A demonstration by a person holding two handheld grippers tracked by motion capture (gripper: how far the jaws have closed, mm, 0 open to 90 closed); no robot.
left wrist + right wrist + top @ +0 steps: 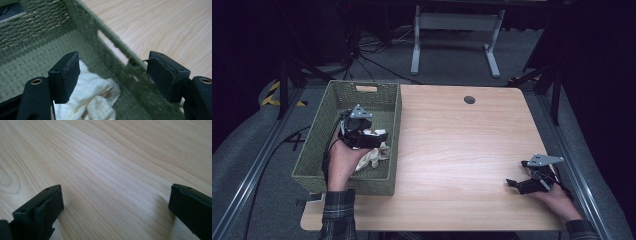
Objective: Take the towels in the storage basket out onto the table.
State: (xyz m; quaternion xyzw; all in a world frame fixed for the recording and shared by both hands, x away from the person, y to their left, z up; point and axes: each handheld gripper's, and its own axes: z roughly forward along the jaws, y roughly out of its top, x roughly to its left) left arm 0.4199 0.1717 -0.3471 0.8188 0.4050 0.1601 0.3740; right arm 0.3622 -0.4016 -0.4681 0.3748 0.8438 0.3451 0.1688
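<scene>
- Right gripper (113, 207): two black jaws are seen spread wide, with nothing held between them.
- Table (112, 157): pale wood grain is seen close beneath the jaws.

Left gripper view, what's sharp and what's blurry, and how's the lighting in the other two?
Left gripper view: cloth fairly sharp, basket wall soft. High view: table lit, surroundings dark. Right gripper view: soft sheen on the wood, faint shadows by the jaws.

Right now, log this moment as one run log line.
left claw: open, over cream cloth in green basket | right claw: open, over bare table | cloth: ungripped
</scene>
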